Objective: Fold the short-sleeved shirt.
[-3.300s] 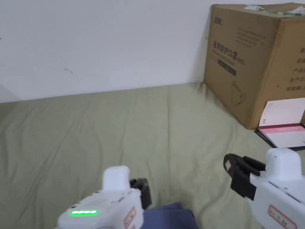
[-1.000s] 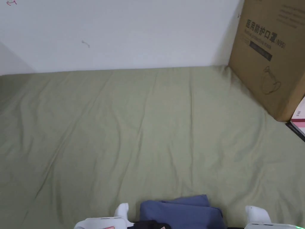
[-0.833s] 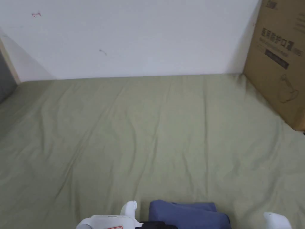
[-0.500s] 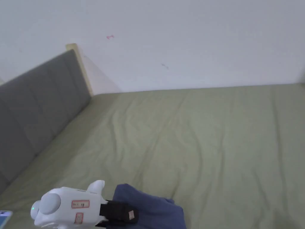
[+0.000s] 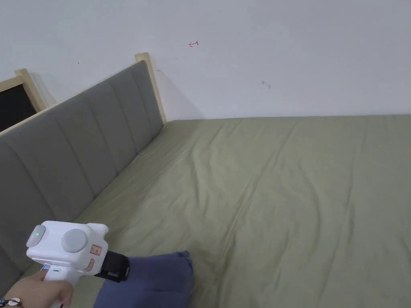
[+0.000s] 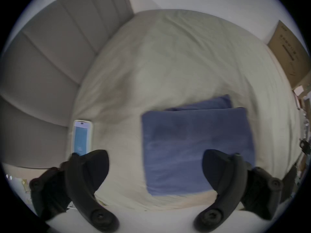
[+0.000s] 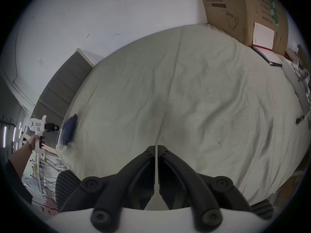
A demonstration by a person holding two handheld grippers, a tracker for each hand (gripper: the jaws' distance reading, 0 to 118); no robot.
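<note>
Head view: While the folded dark-blue cotton short-sleeved shirt (image 5: 150, 280) lies at six o'clock of the frame on the olive-green bed sheet (image 5: 281, 192), the white left hand-held gripper (image 5: 116, 268) hangs just beside its left edge, black jaws toward the cloth; whether they touch it I cannot tell from here. A hand (image 5: 38, 290) grips the handle at seven o'clock. The grey padded headboard (image 5: 72, 148) runs along nine o'clock.

Left gripper view: Seen from its own camera, the left hand-held gripper (image 6: 154, 171) is released, jaws spread wide and nothing between them. The shirt (image 6: 193, 145) is a tidy rectangle at four o'clock of centre, with a lower layer peeking out at its far edge. One jaw stands in front of its near right corner, the other over bare sheet. I judge the spread jaws as a let-go, since the cloth lies flat by itself. A white-cased phone (image 6: 82, 135) lies on the sheet at nine o'clock, well apart from the shirt.

Right gripper view: The right hand-held gripper (image 7: 157, 150) is clenched on nothing, jaws nearly meeting over bare sheet. The shirt (image 7: 68, 130) sits at nine o'clock near the bed's corner, well apart. A brown cardboard box (image 7: 235, 9) stands at one o'clock.

Progress: The folding looks complete; the parcel seems parked near the headboard end to clear the middle of the bed.
</note>
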